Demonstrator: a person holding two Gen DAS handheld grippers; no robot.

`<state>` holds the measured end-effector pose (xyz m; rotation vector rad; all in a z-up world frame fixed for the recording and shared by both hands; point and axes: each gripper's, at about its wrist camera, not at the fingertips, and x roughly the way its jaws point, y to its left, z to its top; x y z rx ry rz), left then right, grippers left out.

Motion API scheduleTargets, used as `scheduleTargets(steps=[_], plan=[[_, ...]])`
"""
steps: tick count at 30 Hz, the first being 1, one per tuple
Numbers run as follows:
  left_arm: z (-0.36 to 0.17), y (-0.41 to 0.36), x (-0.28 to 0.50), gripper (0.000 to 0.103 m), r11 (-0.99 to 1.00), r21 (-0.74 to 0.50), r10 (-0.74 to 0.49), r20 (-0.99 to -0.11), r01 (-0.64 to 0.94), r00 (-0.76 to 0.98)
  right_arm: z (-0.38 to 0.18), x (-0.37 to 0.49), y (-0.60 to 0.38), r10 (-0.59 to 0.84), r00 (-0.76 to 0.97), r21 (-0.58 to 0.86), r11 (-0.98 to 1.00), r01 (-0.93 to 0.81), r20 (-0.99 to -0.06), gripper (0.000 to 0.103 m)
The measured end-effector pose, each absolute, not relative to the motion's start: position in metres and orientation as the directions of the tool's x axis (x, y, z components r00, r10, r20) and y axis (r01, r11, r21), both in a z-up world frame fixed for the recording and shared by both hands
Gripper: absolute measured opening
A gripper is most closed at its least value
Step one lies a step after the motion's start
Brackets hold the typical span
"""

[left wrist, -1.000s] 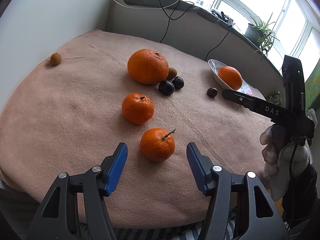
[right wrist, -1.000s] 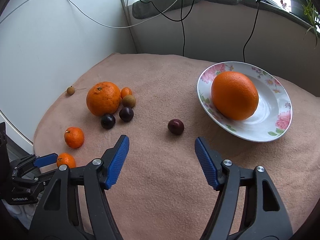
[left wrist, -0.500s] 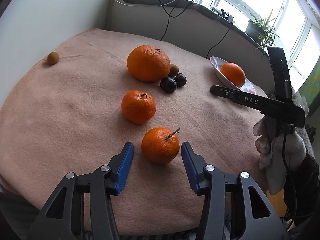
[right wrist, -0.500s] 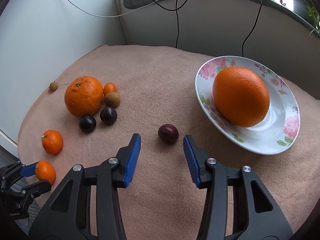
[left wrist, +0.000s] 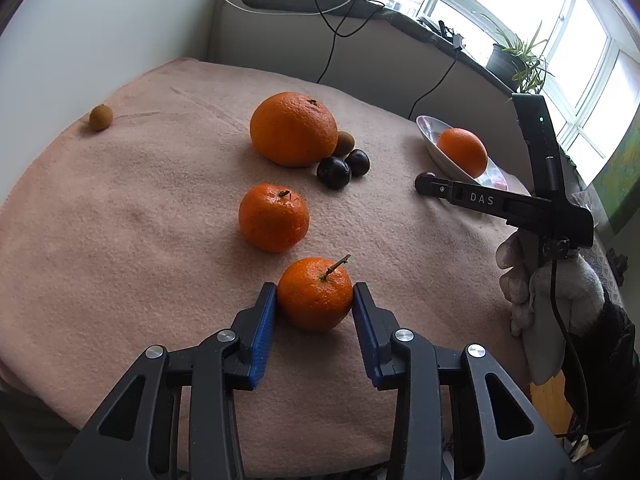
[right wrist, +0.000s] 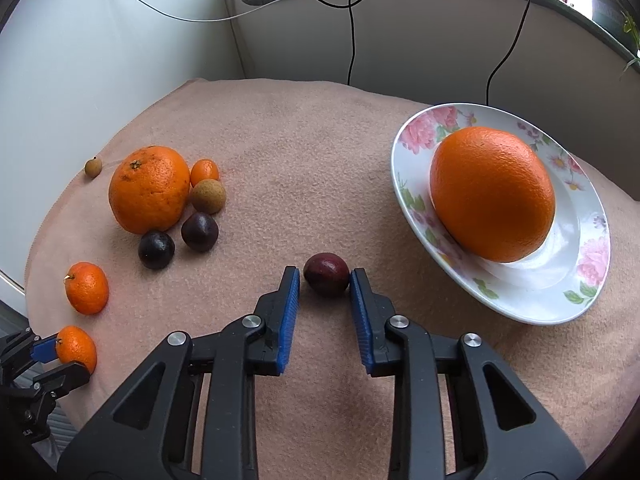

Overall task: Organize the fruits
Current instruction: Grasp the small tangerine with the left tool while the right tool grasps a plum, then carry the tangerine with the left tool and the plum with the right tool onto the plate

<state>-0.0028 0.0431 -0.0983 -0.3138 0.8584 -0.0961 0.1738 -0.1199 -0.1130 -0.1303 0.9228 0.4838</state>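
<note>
My left gripper (left wrist: 314, 300) is shut on a small stemmed mandarin (left wrist: 315, 294) that rests on the pink blanket; it also shows in the right wrist view (right wrist: 77, 348). My right gripper (right wrist: 325, 280) has its blue pads closed around a dark red plum (right wrist: 326, 274) on the blanket; the right pad touches it, the left pad stands a hair off. A large orange (right wrist: 493, 193) lies in the flowered plate (right wrist: 416, 136) to the right of the plum.
A second mandarin (left wrist: 273, 217), a big orange (left wrist: 294, 129), two dark plums (left wrist: 334, 173), a brown longan (right wrist: 207, 196) and a tiny orange (right wrist: 204, 172) lie in a group. One longan (left wrist: 100, 117) sits alone far left. Wall and window ledge with cables stand behind.
Both grippers moved forward and closed: the left one onto the stemmed mandarin, the right one around the dark red plum. The fruits stayed in place.
</note>
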Motion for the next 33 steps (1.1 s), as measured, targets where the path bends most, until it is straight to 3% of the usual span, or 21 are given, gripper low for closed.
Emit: scheduleTargets(steps=[33], plan=[[-0.061,0.018,0.029,0.036,0.941,-0.335,-0.274,-0.65,0.057,0.709,-0.073,0.143,-0.168,0.42,0.562,0.171,0.881,-0.441,-0.713,0.025]])
